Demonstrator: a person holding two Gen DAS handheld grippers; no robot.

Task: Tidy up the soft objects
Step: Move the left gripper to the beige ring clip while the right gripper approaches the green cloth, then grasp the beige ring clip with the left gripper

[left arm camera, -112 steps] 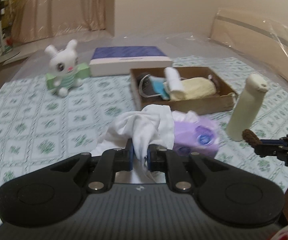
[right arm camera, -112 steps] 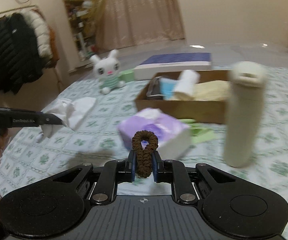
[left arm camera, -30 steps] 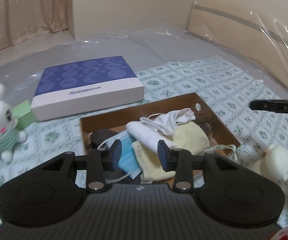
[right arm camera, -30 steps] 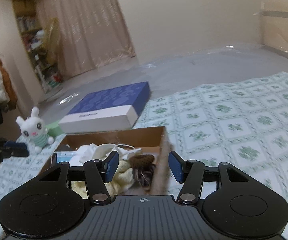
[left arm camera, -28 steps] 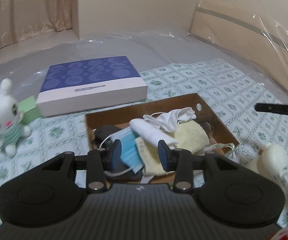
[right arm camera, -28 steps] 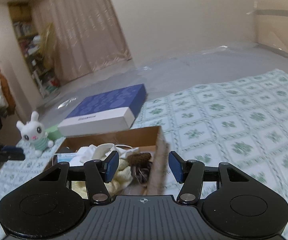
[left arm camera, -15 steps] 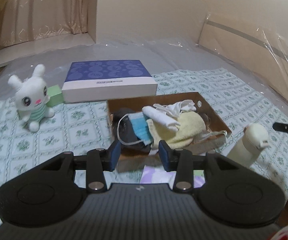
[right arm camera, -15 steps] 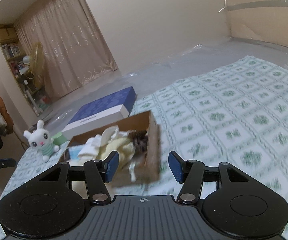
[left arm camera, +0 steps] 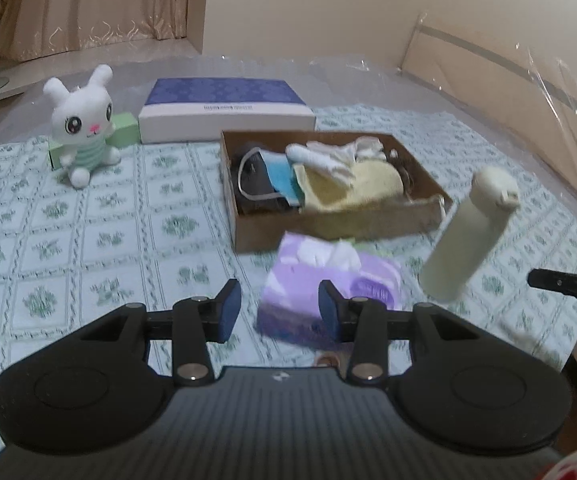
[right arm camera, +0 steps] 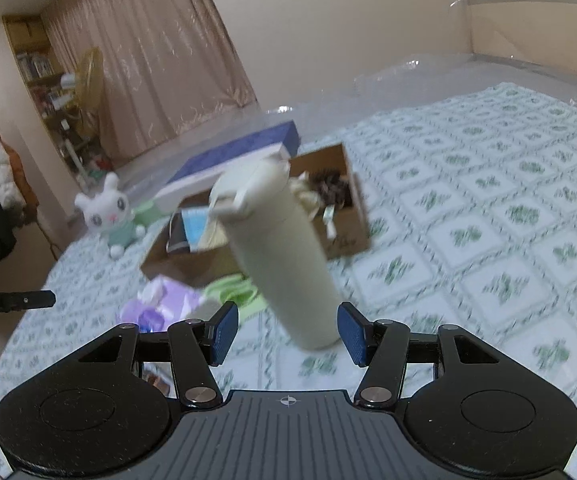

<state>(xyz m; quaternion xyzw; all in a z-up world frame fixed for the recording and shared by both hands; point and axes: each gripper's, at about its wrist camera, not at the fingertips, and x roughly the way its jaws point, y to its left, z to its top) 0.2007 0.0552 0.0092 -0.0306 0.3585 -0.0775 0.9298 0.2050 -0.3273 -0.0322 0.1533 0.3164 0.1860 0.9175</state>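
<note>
Left gripper (left arm camera: 280,307): jaws apart, nothing between the pads, hovering over bed near its front edge. Right gripper (right arm camera: 287,333): jaws apart too, empty; cream bottle (right arm camera: 278,248) standing just ahead, seen btwn the pads but not touched. Cardboard box (left arm camera: 340,227) sitting mid-bed, already holding masks, yellow cloth, white cloth. Purple tissue pack (left arm camera: 328,284) lying directly ahead of left gripper, btwn it and box's front wall, long axis roughly crosswise to the fingers. Left hand is nearer, so prob. the one to take it. Pack's label too blurred to read. White bunny (left arm camera: 82,118) by bed's far-left side, well apart.
</note>
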